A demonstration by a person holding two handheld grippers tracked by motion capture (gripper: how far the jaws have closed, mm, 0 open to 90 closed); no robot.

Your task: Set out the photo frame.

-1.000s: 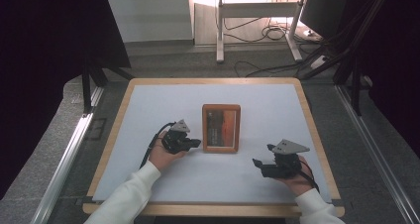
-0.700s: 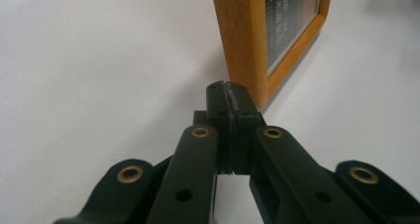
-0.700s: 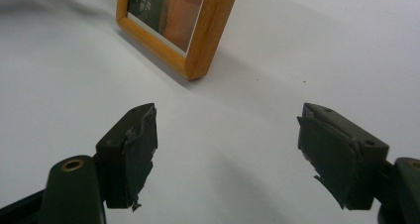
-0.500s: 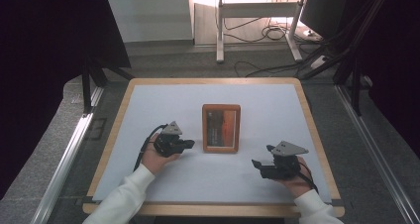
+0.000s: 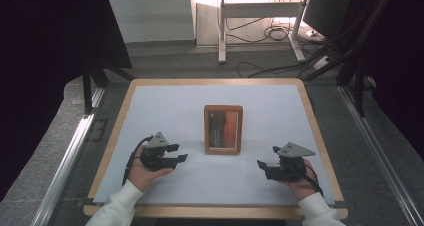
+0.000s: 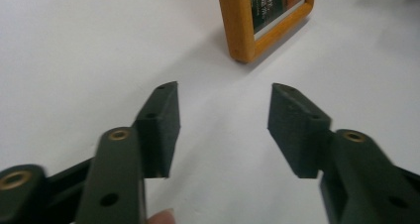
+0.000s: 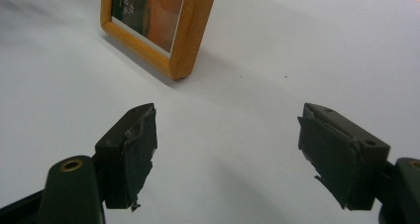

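1. High view: picture frame [image 5: 223,129] mid-bench, left gripper [image 5: 176,153] and right gripper [image 5: 262,166] flanking it near the front edge.
2. Left gripper view: jaws wide apart, empty; a one-sided nudge could slide the frame.
3. Right gripper view: same, gaping and empty, so a corner-only pinch might slip.

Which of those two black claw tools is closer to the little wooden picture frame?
The left gripper, by a small margin. Its tips reach toward the picture frame and sit nearer its lower left corner, while the right gripper sits lower on the table, farther from the frame's right side.
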